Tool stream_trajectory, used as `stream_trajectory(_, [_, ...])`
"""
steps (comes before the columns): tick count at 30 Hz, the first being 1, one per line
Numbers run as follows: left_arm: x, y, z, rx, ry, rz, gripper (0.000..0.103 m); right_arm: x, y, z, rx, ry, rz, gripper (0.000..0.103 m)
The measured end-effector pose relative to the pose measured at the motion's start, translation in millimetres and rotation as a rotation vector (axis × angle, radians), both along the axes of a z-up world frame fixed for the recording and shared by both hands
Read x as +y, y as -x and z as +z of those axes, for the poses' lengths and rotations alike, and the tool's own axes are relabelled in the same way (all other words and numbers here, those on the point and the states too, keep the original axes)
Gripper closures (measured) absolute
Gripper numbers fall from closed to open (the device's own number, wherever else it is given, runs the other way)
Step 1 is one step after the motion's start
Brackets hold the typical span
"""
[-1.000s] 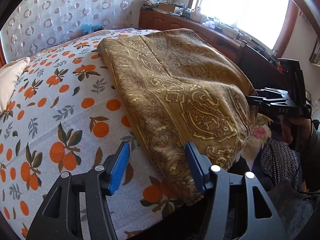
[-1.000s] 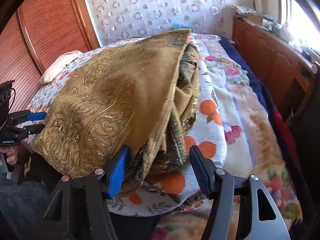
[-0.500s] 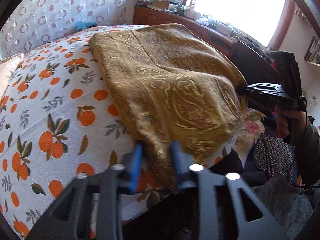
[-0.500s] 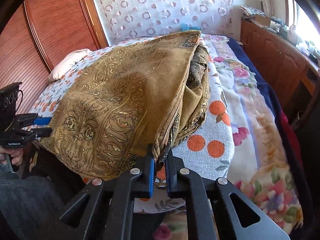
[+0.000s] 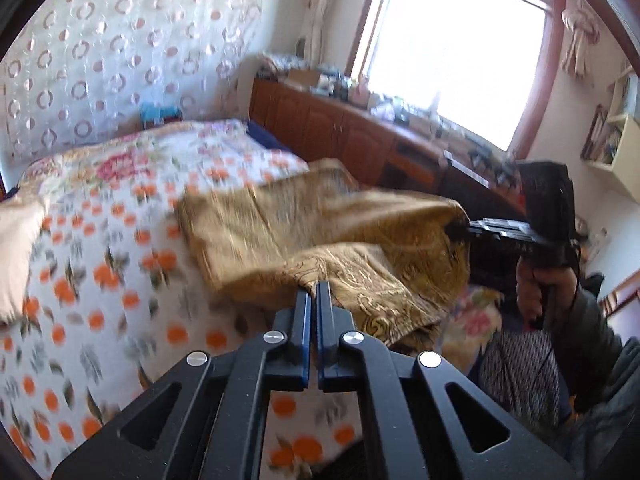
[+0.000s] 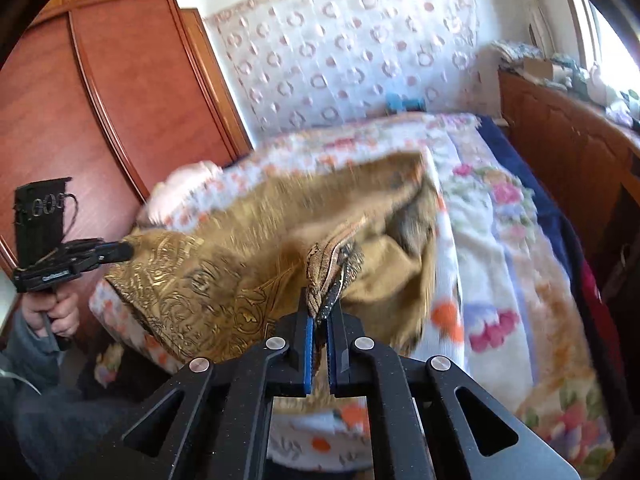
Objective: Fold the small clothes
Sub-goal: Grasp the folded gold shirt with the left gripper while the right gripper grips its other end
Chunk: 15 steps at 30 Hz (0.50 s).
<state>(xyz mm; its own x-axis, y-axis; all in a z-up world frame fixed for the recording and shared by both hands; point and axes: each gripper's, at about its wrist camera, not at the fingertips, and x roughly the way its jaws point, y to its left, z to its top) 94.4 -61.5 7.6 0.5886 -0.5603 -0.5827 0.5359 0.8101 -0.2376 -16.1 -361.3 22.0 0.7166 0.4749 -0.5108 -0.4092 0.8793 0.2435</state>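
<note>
Here, both clamped on near corners of the gold cloth [image 5: 320,240]: left gripper [image 5: 313,300], right gripper [image 6: 320,312], lifted off the bed [image 5: 100,260]; wardrobe [image 6: 100,100] only in right view

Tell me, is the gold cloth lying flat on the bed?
No. Both grippers pinch the cloth, lifting its near edge off the bed.
</note>
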Motion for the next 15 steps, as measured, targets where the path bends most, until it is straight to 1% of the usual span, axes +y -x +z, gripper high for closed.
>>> stream_trajectory(2, [2, -18, 13, -0.022, 0.016, 0.013, 0.100, 0, -10, 15, -0.031, 0.002, 0.004, 0.098])
stream_trajectory(4, [3, -38, 22, -0.042, 0.015, 0.031, 0.100, -1, -25, 29, -0.054, 0.009, 0.002, 0.098])
stream_trajectory(8, [0, -75, 33, -0.050, 0.002, 0.050, 0.100, 0, -66, 43, -0.056, 0.023, -0.014, 0.098])
stream_trajectory(12, [-8, -115, 26, -0.024, -0.014, 0.079, 0.100, 10, -118, 39, -0.007, 0.066, -0.048, 0.098])
stream_trajectory(14, [-8, -135, 17, 0.003, -0.019, 0.099, 0.100, 17, -141, 31, 0.036, 0.084, -0.073, 0.098])
stream_trajectory(15, [-9, -149, 10, 0.018, -0.035, 0.116, 0.100, 20, -154, 25, 0.057, 0.096, -0.088, 0.098])
